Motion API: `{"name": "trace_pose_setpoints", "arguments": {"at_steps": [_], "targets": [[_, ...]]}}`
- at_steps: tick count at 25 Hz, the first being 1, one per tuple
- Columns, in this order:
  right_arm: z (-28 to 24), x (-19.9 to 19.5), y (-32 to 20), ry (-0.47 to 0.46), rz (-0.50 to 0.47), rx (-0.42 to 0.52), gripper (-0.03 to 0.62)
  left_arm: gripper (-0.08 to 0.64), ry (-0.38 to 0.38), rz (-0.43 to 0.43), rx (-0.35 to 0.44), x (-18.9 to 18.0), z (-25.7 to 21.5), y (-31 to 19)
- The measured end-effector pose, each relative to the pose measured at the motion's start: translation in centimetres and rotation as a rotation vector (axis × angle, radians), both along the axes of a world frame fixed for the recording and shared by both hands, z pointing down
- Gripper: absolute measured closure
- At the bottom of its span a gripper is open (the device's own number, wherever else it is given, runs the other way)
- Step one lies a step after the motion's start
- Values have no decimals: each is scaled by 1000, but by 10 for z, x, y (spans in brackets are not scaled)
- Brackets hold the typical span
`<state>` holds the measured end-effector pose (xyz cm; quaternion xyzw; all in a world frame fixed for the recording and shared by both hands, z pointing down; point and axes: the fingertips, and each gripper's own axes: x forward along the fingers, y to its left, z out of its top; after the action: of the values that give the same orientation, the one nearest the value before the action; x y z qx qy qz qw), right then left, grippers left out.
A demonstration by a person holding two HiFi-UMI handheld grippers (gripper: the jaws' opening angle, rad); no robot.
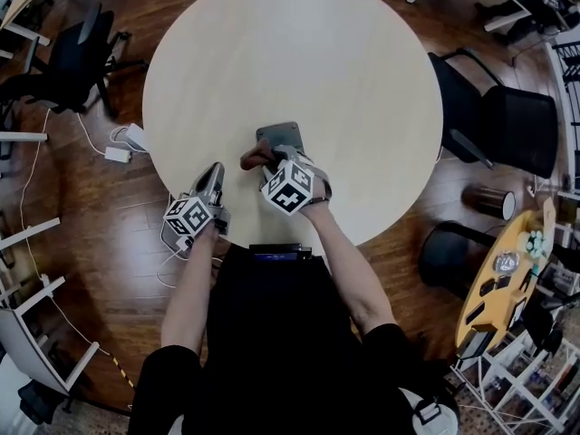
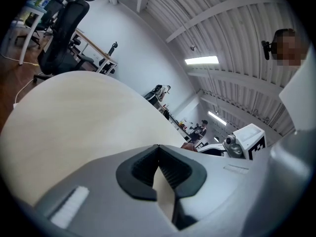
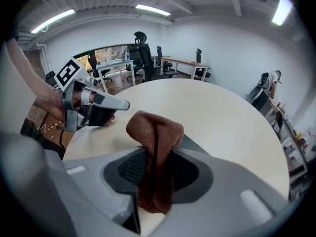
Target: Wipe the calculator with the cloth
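My right gripper (image 3: 157, 172) pinches the rust-brown cloth (image 3: 155, 132), bunched into a thick fold. The calculator (image 1: 278, 135), a flat dark-grey slab, lies on the desk (image 1: 299, 53) just ahead of that gripper. My left gripper (image 2: 159, 168) is pressed together, empty.

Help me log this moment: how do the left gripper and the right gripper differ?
The left gripper has its jaws shut on nothing; the right gripper clamps the brown cloth in its jaws. The left gripper sits at the near edge of the table, while the right gripper is further in, over the calculator. Both are grey and hand-held.
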<state>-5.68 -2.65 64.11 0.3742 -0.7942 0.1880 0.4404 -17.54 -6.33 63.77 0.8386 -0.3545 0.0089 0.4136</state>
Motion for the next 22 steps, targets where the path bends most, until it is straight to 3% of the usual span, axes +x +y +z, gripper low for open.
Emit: {"name": "trace_pose_setpoints", "arguments": {"at_steps": [6,17,19,22], "targets": [[-1,54,6,-32,144,-32,465,554,1,12,4,1,-3,-1],[2,165,11,-103,507,-64,462,555,-7,12,-20,3,1,-2],[2,177,11,-98,548,-67,462,554,-17,80,-45,15,4,5],[-1,189,13,-96,576,-66,462,554,-57,274,-18,60,-3,24]]}}
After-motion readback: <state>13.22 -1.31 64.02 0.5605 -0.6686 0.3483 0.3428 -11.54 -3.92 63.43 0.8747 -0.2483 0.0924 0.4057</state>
